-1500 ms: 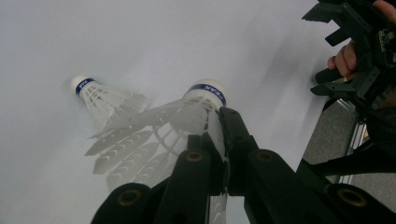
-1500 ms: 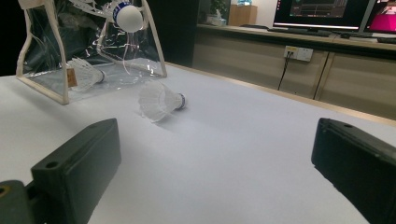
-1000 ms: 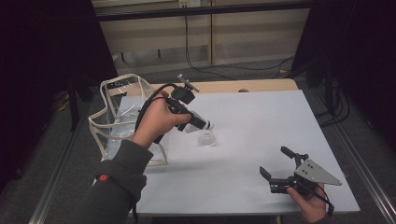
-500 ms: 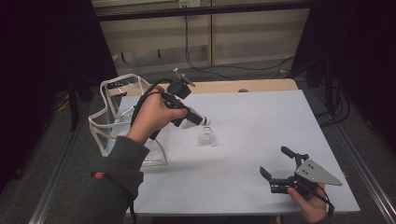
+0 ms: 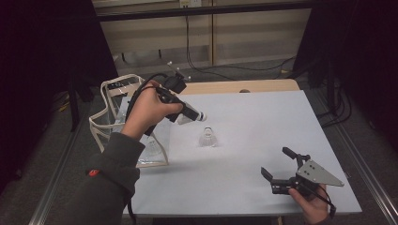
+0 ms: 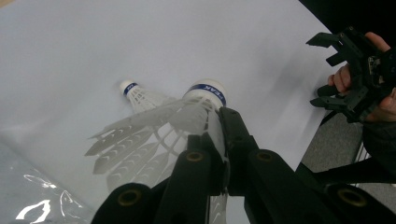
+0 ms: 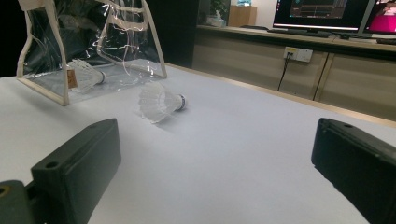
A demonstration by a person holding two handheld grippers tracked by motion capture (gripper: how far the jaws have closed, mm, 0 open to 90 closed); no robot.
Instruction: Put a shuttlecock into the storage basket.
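My left gripper hangs above the table beside the clear bag, shut on the feather skirt of a white shuttlecock whose blue-banded cork points away from the jaws. A second shuttlecock lies on the white table, just below and to the right of the held one. A third shuttlecock lies inside the bag. Near the table's front right, my right gripper rests low with its jaws wide apart and nothing between them; it faces the lying shuttlecock from a distance.
The clear bag, with cream trim, stands open at the table's left edge. A wooden strip runs along the far edge, with cables on the floor behind it. Dark drapes flank both sides.
My left gripper has risen a little and drawn back to the left with one shuttlecock, leaving the other lying on the table. The right gripper has stayed put.
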